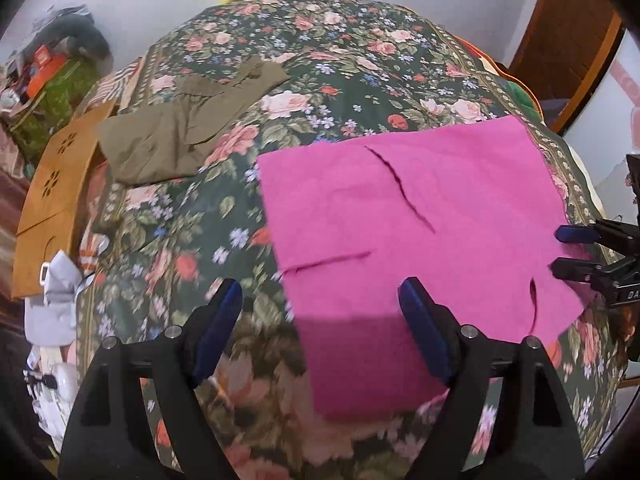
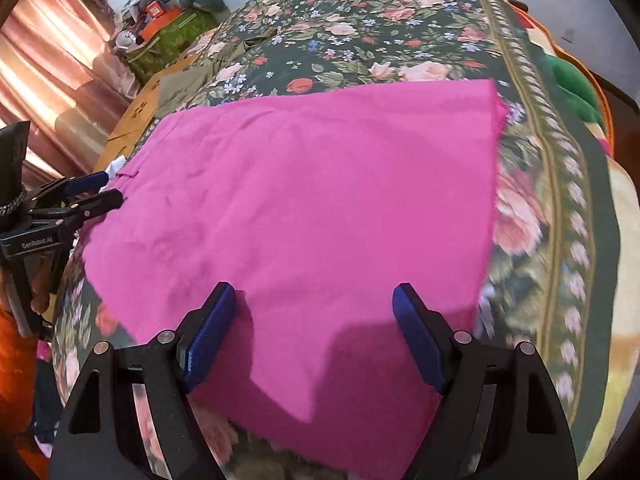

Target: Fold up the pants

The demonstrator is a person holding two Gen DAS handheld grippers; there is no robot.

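Pink pants (image 1: 400,232) lie flat and folded on a floral bedspread (image 1: 320,60); they also fill the middle of the right wrist view (image 2: 304,216). My left gripper (image 1: 320,300) is open and empty, its fingers hanging just above the pants' near left edge. My right gripper (image 2: 314,304) is open and empty above the pants' near edge. In the left wrist view the right gripper (image 1: 560,250) shows at the pants' right edge. In the right wrist view the left gripper (image 2: 112,188) shows at the pants' left edge.
Olive-brown pants (image 1: 180,128) lie at the bed's far left. A brown carved board (image 1: 56,184) stands beside the bed on the left, with a cluttered green bag (image 1: 52,92) behind it. Pink curtains (image 2: 52,64) hang at the left. A wooden door (image 1: 560,36) is at the far right.
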